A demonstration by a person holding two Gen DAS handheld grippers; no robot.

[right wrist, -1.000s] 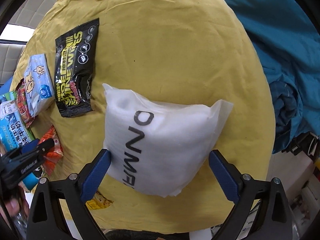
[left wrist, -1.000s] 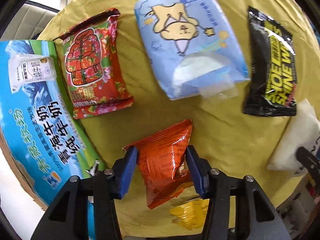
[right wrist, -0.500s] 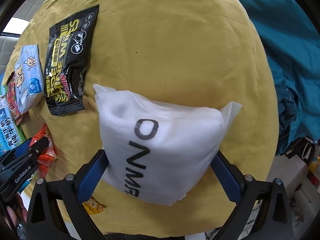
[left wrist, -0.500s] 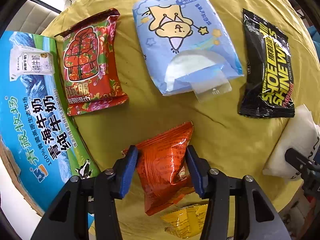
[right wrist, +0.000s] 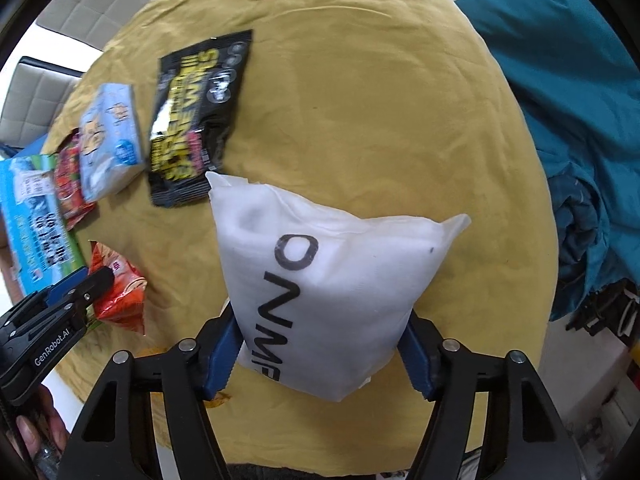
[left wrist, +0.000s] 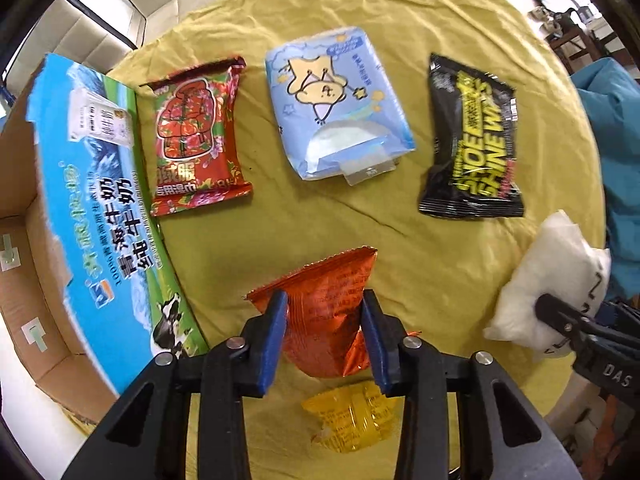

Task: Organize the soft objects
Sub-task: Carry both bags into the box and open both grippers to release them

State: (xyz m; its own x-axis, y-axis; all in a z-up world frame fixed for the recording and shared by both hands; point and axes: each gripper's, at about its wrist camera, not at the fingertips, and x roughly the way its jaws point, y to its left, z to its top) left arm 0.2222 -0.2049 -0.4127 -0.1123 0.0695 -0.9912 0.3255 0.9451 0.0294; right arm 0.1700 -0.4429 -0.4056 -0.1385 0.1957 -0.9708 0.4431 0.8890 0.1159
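So I've got the orange snack bag (left wrist: 326, 312) pinched in my left claw (left wrist: 325, 332), both blue pads pressed into its sides, and it crinkles in where they squeeze. It sits at the near edge of the worktop (left wrist: 400, 248), which is covered in a wrinkly yellow cloth. Just under the claw there's a small yellow packet (left wrist: 352, 416) lying on the cloth.

My right claw (right wrist: 320, 354) is clamped on the white pouch (right wrist: 332, 280) with the black lettering, pads dug into its lower end, so the thing bulges out above them. In the left view you can see that pouch off at the right rim of the worktop.

Further back there's a row of three packs lying flat, all apart from each other: the red floral pack (left wrist: 196, 136) on the left, the light blue wipes pack (left wrist: 336, 100) with the cartoon on it in the middle, flap facing me, and the black shoe shine wipes pack (left wrist: 474, 140) on the right.

On the far left is an open cardboard milk carton box (left wrist: 92, 208), its blue-green printed flap just beside the red pack. Off the right edge of the worktop there's a pile of teal fabric (right wrist: 560, 100).
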